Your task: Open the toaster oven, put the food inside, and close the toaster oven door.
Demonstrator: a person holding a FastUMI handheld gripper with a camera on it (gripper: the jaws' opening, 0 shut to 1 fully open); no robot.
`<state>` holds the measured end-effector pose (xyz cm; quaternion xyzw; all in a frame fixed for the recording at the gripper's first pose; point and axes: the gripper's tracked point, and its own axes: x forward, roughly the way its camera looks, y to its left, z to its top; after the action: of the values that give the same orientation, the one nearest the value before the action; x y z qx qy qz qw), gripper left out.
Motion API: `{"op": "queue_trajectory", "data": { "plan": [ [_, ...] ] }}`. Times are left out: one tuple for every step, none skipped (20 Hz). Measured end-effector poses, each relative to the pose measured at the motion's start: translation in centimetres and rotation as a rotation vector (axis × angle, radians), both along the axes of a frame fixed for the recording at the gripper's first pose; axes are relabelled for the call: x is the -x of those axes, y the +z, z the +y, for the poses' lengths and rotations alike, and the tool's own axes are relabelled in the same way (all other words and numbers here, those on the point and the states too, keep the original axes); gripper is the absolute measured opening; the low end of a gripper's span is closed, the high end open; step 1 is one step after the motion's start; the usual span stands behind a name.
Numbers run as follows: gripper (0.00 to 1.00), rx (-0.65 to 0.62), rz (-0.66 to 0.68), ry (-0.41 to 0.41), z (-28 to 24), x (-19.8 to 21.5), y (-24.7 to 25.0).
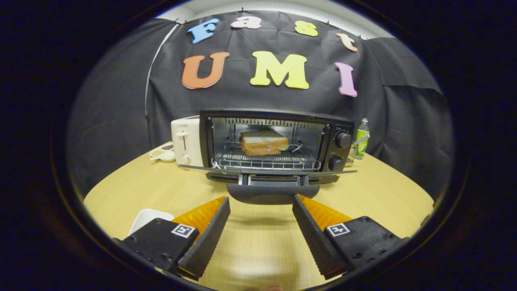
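Sandwich (264,142) sits on the rack inside the toaster oven (276,139), door (270,178) folded down. Claw (261,208) fingers spread apart, empty, just short of the door handle (273,193).

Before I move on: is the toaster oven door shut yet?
No, the door lies folded down flat, the sandwich sits on the rack, and the hand-held gripper is open just before it.

Sandwich (263,142) inside open toaster oven (276,139); toaster (185,141) left, bottle (362,138) right; door handle (272,193) before spread jaws.
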<state>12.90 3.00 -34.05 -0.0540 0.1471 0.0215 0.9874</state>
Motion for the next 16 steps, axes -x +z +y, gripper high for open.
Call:
{"op": "queue_trajectory", "data": {
  "plan": [
    [1.00,0.012,-0.024,0.001,0.1,-0.3,0.5],
    [1.00,0.019,-0.045,0.003,0.1,-0.7,1.0],
    [1.00,0.018,-0.066,0.005,0.2,-1.2,1.7],
    [1.00,0.011,-0.087,0.009,0.1,-1.5,2.2],
    [1.00,0.001,-0.100,0.010,0.1,-1.7,2.7],
    [1.00,-0.005,-0.113,0.003,-0.1,-2.1,3.3],
    [1.00,-0.009,-0.123,-0.011,-0.4,-2.6,4.0],
    [1.00,-0.020,-0.140,-0.014,-0.4,-2.9,4.9],
    [1.00,-0.027,-0.157,-0.009,-0.4,-3.0,5.7],
    [1.00,-0.031,-0.179,-0.009,-0.4,-3.1,6.6],
    [1.00,-0.027,-0.195,-0.008,-0.5,-3.1,7.2],
    [1.00,-0.019,-0.208,-0.006,-0.7,-3.1,7.7],
    [1.00,-0.013,-0.213,-0.011,-1.0,-2.9,8.0],
    [1.00,-0.015,-0.221,-0.011,-1.0,-2.5,8.4],
    [1.00,-0.021,-0.220,-0.001,-0.8,-2.0,8.8],
    [1.00,-0.025,-0.220,0.003,-0.9,-1.5,9.2]
  ]
}}
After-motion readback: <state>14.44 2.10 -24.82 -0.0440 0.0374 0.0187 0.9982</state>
